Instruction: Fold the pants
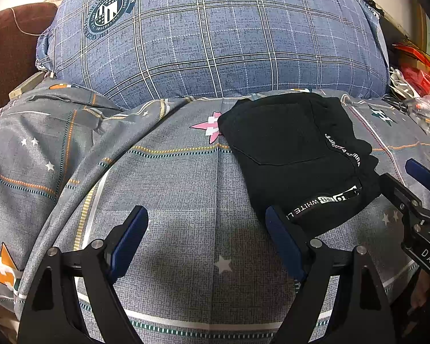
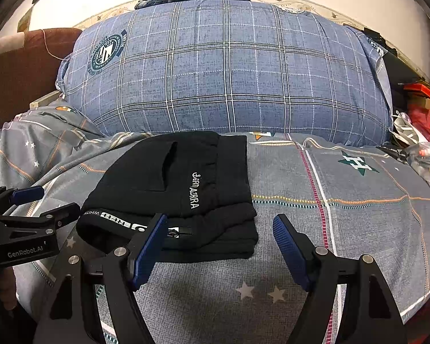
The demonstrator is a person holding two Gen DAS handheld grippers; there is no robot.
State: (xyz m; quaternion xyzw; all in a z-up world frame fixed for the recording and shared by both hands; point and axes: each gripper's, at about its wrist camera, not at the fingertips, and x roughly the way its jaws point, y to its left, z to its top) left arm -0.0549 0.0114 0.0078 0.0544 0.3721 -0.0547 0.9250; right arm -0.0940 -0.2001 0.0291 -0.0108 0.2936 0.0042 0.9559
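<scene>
Blue-padded fingers of the left gripper [image 1: 206,246] fill the bottom of the left wrist view, spread wide with nothing between them, only the grey star-printed bedsheet [image 1: 172,189] beneath. Its right-hand finger stands just beside the lower edge of the black pants [image 1: 289,154]; whether it touches the cloth cannot be told from this angle. The pants lie folded into a compact stack in the right centre of that frame, with white lettering along the waistband and a zip pocket facing the camera.

At the bottom of the right wrist view the right gripper [image 2: 219,252] is likewise spread and holds nothing. Its left finger overlaps the near edge of the folded pants [image 2: 169,189], which sit left of centre in that frame; the rest of the gap is over bare sheet [image 2: 344,229].

Each gripper shows in the other's view: the right one [image 1: 412,189] at the right edge, the left one [image 2: 40,203] at the left edge.

Behind the pants, across the upper half of both frames, lies a big blue plaid pillow [image 2: 229,71] with a round crest in its upper left. Red and white clutter [image 2: 421,120] crowds the right edge.
</scene>
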